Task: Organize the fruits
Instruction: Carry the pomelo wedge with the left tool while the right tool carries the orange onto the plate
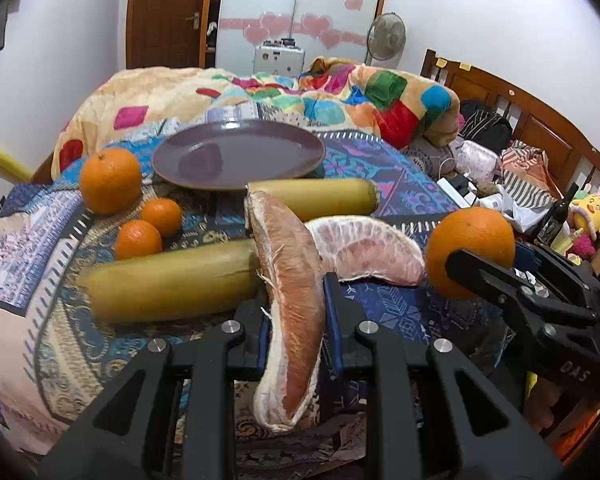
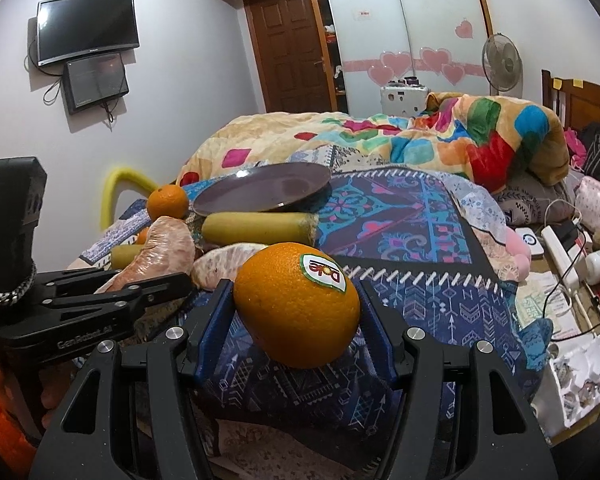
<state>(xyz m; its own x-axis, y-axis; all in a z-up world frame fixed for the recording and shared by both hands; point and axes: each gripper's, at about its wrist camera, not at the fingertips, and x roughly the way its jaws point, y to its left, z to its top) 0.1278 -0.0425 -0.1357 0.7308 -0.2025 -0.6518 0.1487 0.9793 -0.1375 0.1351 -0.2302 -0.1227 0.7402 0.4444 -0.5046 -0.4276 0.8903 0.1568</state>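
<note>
Gripping a pomelo wedge, the left gripper may crush it; the right gripper clamps an orange that could roll free.

Pomelo wedge hides near banana's right end.

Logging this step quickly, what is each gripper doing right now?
Left gripper: shut on the peeled pink pomelo wedge.
Right gripper: shut on the large round stickered orange.
</note>
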